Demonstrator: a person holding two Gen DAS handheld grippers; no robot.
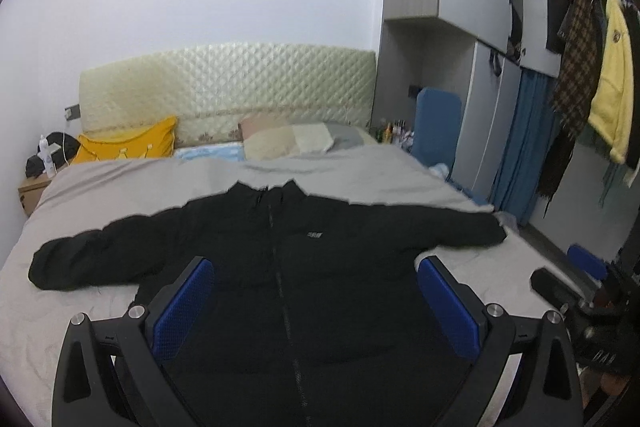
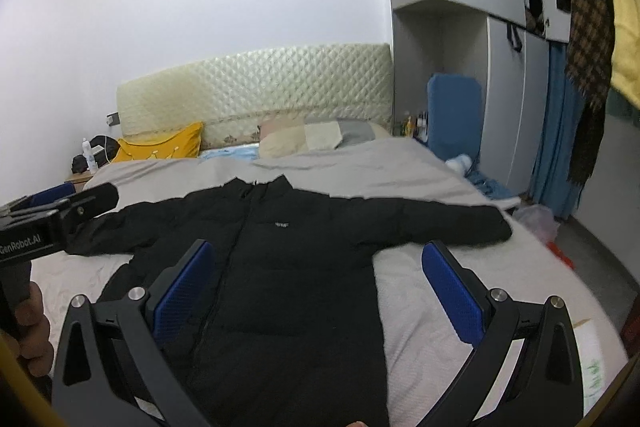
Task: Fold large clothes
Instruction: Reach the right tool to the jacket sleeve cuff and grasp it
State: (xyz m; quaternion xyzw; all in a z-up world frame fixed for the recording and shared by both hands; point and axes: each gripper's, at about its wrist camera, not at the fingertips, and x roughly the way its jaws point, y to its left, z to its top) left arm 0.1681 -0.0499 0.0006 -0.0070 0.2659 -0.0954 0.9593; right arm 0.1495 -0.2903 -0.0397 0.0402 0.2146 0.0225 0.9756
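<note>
Viewing left wrist: left gripper (image 1: 316, 301) spread apart, empty, above black jacket (image 1: 280, 267) lying flat on bed (image 1: 360, 167), frame centre, sleeves outstretched. Viewing right wrist: right gripper (image 2: 316, 291) spread apart, empty, lower centre. Folding not yet begun; all folds outstanding.

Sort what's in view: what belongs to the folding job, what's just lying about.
For the job: black jacket, left gripper, right gripper, bed.
Lying about: yellow pillow, beige pillow, hanging clothes, bottle.
</note>
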